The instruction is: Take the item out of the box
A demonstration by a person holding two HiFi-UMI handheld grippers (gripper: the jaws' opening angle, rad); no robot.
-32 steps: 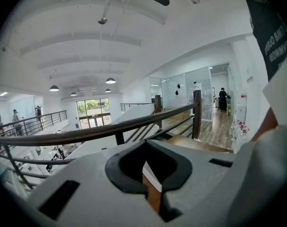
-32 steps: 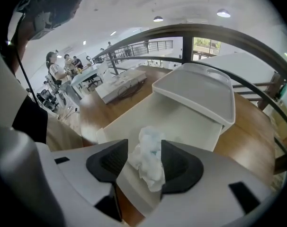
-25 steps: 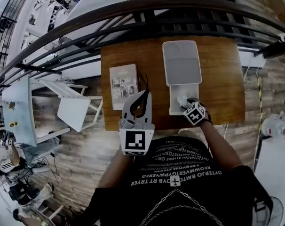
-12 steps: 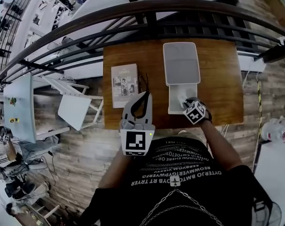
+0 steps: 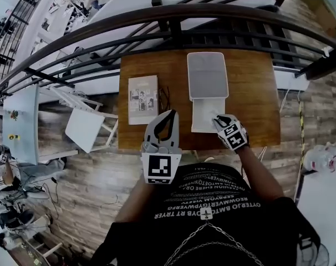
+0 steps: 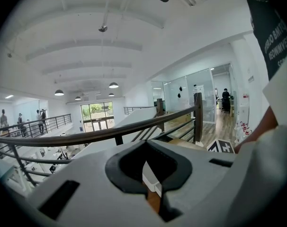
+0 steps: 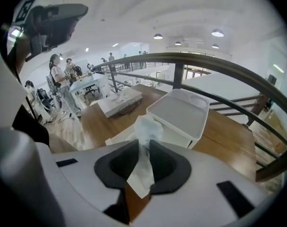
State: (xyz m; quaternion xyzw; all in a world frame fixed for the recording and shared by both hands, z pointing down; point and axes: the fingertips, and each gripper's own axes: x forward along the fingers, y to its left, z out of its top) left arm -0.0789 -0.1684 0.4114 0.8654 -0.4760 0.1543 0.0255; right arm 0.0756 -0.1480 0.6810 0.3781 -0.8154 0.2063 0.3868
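R tongs [image 5: 215, 118] just pinched tissue [image 7: 144, 126] over box [image 5: 197, 127]; L tongs [image 6: 146, 144] closed, empty.

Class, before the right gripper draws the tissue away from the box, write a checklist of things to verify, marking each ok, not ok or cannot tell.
1. Jaws of the right gripper, just closed, pinch the tissue: ok.
2. The lid of the box open: ok.
3. The tissue fully clear of the box: cannot tell.
4. The left gripper shut, empty, apart from the box: ok.
5. The box steadied by anything: not ok.
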